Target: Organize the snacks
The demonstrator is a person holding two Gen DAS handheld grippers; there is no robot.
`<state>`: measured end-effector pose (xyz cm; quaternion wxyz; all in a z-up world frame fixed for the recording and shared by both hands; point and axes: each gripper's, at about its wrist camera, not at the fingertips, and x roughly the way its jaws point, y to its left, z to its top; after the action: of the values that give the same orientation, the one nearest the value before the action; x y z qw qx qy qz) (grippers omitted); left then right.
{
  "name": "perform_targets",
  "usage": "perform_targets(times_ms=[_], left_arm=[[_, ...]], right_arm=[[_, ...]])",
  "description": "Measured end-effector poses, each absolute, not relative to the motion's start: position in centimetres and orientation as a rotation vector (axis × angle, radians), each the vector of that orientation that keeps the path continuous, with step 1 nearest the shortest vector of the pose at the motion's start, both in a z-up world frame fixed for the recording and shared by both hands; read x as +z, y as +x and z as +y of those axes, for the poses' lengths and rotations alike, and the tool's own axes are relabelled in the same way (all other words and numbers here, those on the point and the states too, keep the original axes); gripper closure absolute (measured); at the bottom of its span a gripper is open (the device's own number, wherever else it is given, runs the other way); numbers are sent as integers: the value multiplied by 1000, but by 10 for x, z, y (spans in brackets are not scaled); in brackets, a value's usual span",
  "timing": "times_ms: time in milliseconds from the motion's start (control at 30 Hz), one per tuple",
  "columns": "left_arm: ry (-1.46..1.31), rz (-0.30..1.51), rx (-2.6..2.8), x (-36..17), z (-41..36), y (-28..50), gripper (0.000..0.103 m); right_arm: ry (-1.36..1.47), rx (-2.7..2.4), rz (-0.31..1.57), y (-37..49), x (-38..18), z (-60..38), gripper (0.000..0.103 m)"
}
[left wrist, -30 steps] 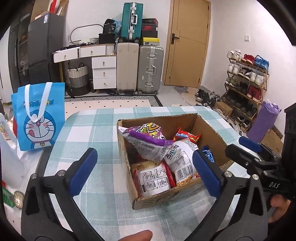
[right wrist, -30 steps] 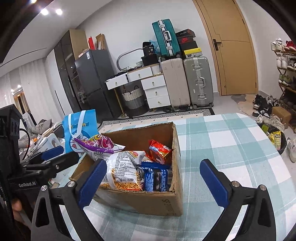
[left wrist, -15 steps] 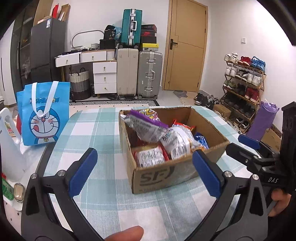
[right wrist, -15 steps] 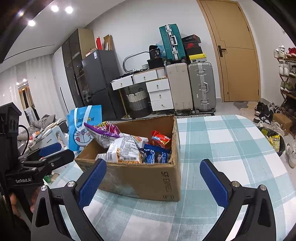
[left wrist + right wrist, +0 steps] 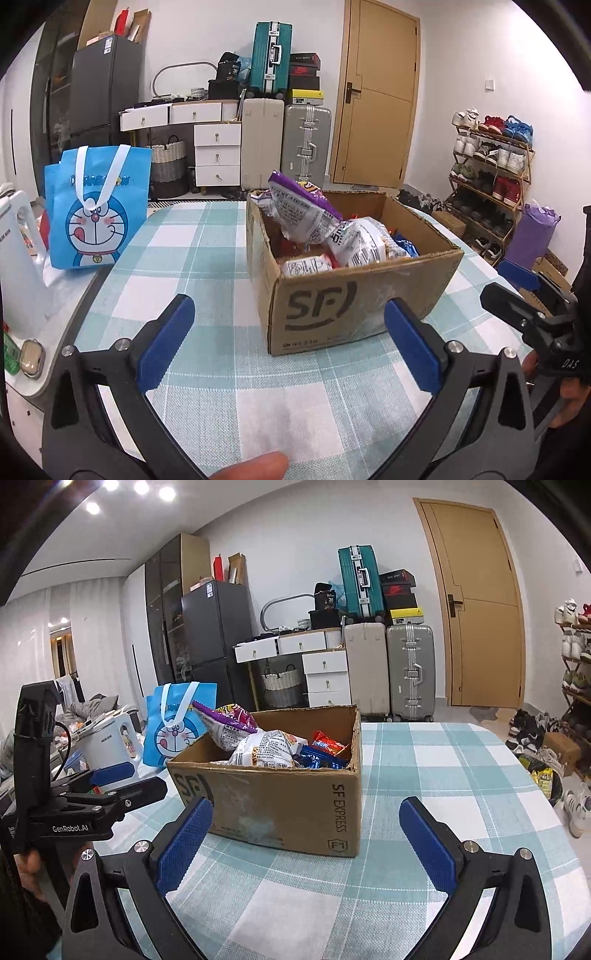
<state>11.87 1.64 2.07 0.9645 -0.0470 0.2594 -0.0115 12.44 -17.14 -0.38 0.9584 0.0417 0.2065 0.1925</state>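
A brown cardboard SF box [image 5: 354, 291] stands on the checked table, also in the right wrist view [image 5: 280, 797]. It holds several snack packs: a purple pack [image 5: 303, 206] on top, a white pack [image 5: 365, 240], red and blue packs [image 5: 325, 749]. My left gripper [image 5: 288, 339] is open and empty, low over the table just in front of the box. My right gripper [image 5: 306, 834] is open and empty, close to the box's near corner. Each gripper shows in the other's view, the right one [image 5: 524, 302] and the left one [image 5: 110, 794].
A blue Doraemon bag [image 5: 96, 206] stands at the table's left edge, with a white appliance [image 5: 18, 258] beside it. The checked tablecloth [image 5: 424, 760] runs right of the box. Suitcases, drawers, a door and a shoe rack [image 5: 491, 177] stand behind.
Both grippers have dropped lower and drawn back from the box, so I see its front face instead of looking down into it. Both stay open.
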Motion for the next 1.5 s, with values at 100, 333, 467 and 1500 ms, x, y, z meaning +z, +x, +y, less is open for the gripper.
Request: perform_targets(times_ms=[100, 333, 467, 1500], left_arm=[[-83, 530, -26, 15, 15, 114, 1], [-51, 543, -28, 8, 13, 110, 1], [-53, 537, -31, 4, 14, 107, 1], [-83, 516, -26, 1, 21, 104, 1]], right_arm=[[86, 381, 411, 122, -6, -172, 0], [83, 379, 384, 113, -7, -174, 0], [70, 380, 360, 108, -5, -172, 0], [37, 376, 340, 102, -6, -169, 0]])
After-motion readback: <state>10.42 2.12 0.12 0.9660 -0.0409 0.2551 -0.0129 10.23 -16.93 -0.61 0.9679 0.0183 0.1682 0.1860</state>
